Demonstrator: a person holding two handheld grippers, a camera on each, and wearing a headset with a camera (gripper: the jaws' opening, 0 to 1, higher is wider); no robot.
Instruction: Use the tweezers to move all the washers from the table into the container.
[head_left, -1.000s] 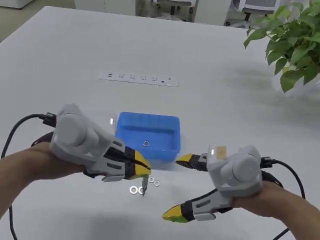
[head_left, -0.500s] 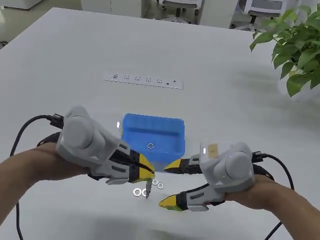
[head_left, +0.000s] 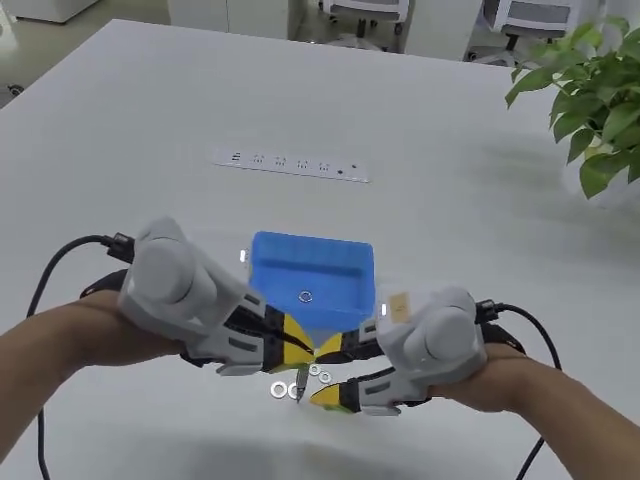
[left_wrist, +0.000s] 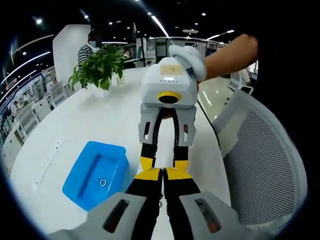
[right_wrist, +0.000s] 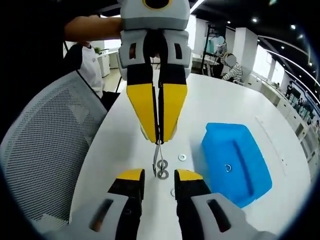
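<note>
My left gripper (head_left: 298, 349) (left_wrist: 162, 176) is shut on thin metal tweezers (head_left: 298, 386) (right_wrist: 158, 152) that point down at the table. Their tips sit at a small steel washer (right_wrist: 162, 174); more washers (head_left: 320, 374) (right_wrist: 182, 157) lie close by on the white table. Facing it from the right, my right gripper (head_left: 326, 372) (right_wrist: 160, 175) is open, its yellow jaws on either side of the tweezers' tips with nothing held. Just behind stands the blue container (head_left: 312, 268) (left_wrist: 95, 172) (right_wrist: 237, 162) with one washer (head_left: 305, 296) (left_wrist: 103, 182) inside.
A white power strip (head_left: 290, 162) lies further back on the table. A potted plant (head_left: 590, 95) stands at the far right. A mesh chair (left_wrist: 265, 150) (right_wrist: 45, 145) is beside the table's near edge.
My right gripper has moved left, close up to the left gripper and the tweezers, and its jaws have narrowed. The left gripper has stayed over the washers, still shut on the tweezers.
</note>
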